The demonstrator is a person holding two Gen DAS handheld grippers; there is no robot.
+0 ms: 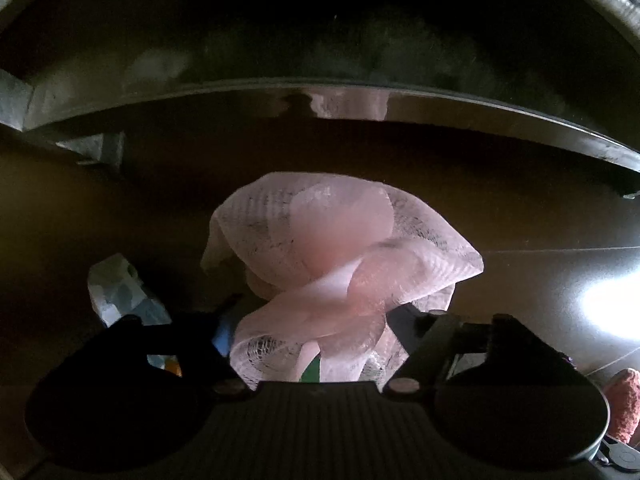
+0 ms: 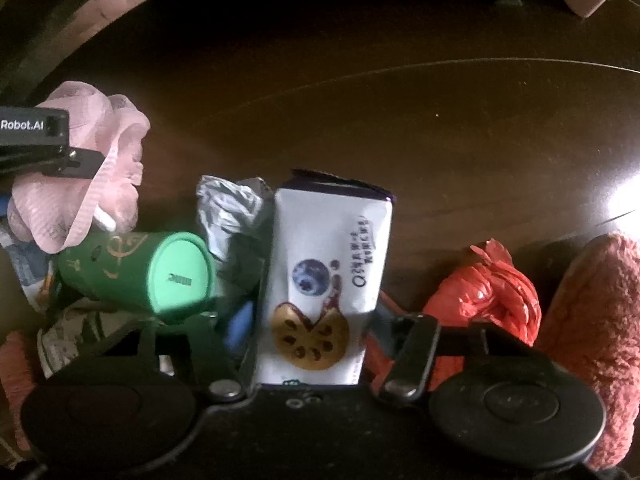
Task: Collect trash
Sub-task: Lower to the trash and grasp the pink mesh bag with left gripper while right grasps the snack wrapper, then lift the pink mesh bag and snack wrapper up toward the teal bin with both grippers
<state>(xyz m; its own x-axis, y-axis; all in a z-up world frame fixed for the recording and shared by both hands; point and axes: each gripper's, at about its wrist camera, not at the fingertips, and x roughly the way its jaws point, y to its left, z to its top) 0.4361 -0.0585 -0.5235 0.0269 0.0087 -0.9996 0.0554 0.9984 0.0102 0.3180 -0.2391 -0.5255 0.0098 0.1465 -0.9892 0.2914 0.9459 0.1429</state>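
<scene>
**Op:** Now, left wrist view first. My left gripper point(image 1: 316, 344) points down over the dark floor point(image 1: 520, 280), and the pink foam net point(image 1: 340, 248) bulges up between its fingers. The net fills the gap from side to side, so I judge the jaws closed on it, though the pads themselves are lost in shadow. It is a crumpled bundle with no clear long axis; its loose frill flares away from the camera.

**Obs:** Step?

**Op:** Grasping, I'd say. Both hands are down at the pile.

**Obs:** Right wrist view?

**Op:** My right gripper point(image 2: 312, 336) straddles the white biscuit packet point(image 2: 326, 280). The packet runs lengthwise straight away from the camera, between the fingers, its purple sealed end farthest out. The fingers lie along its two long edges; I read that as a grip across its width. Just beside it on the left lie a green tube point(image 2: 140, 276), cap end toward the lens, and crumpled silver wrapper point(image 2: 230, 216); a red plastic bag point(image 2: 488, 292) sits to the right.

**Obs:** Next?

**Op:** Probably a straight lift, keeping hold, without dragging the neighbours along.
</scene>
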